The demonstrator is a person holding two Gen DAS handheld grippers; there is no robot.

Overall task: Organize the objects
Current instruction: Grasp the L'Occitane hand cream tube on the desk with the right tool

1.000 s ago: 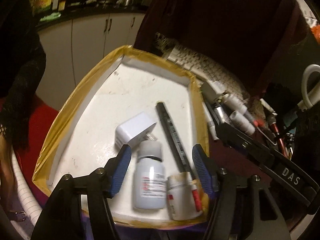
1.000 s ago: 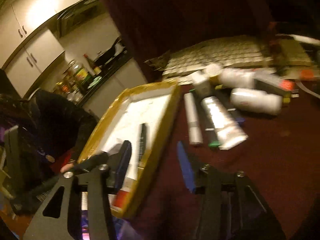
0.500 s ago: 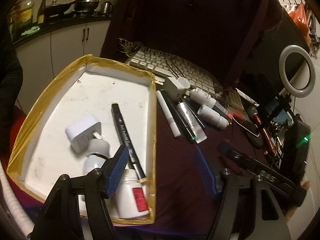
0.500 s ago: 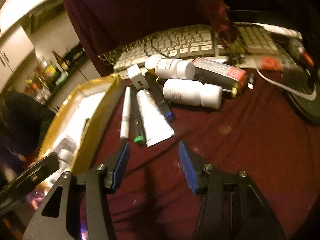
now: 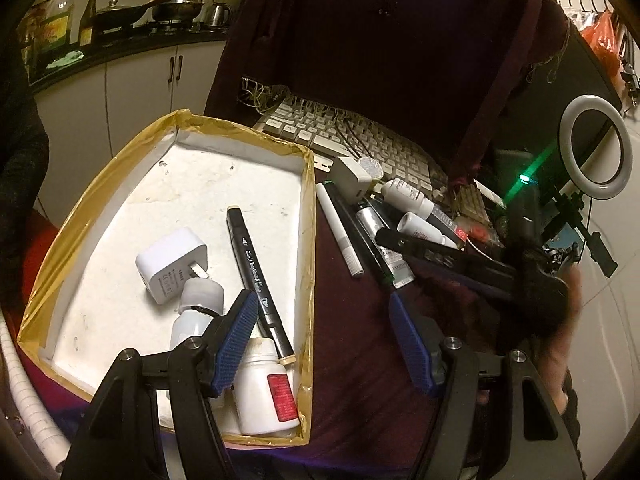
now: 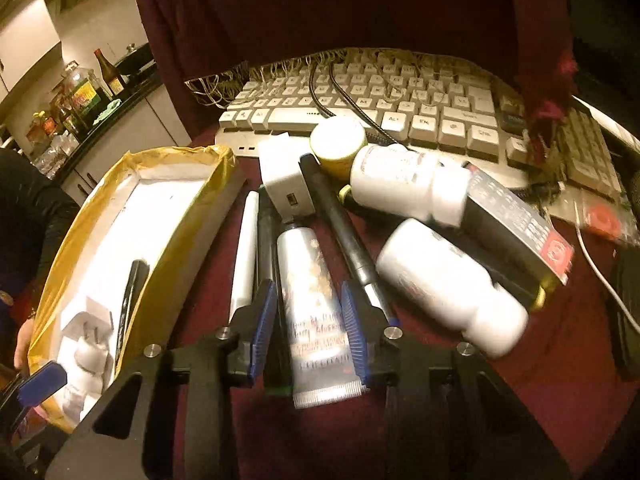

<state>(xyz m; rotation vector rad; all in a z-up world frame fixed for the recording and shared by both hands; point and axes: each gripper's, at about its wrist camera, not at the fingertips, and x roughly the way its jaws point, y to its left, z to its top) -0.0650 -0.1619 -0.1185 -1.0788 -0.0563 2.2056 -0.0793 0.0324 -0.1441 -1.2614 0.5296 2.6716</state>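
right gripper (image 6: 308, 324) moved onto silver tube (image 6: 316, 312), jaws closing, left gripper (image 5: 324, 340) jaws open

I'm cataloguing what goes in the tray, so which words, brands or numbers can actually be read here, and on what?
"L'OCCITANE", partly blurred, near the crimped end of the silver tube, which lies between the closing jaws of the right gripper.
Script lettering on the black marker in the tray: too small to read.
Labels on the white bottles, the black-and-red box and the keyboard keys: blurred.

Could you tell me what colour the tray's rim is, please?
Yellowish-gold tape on the tray's rim, seen best in the left wrist view.
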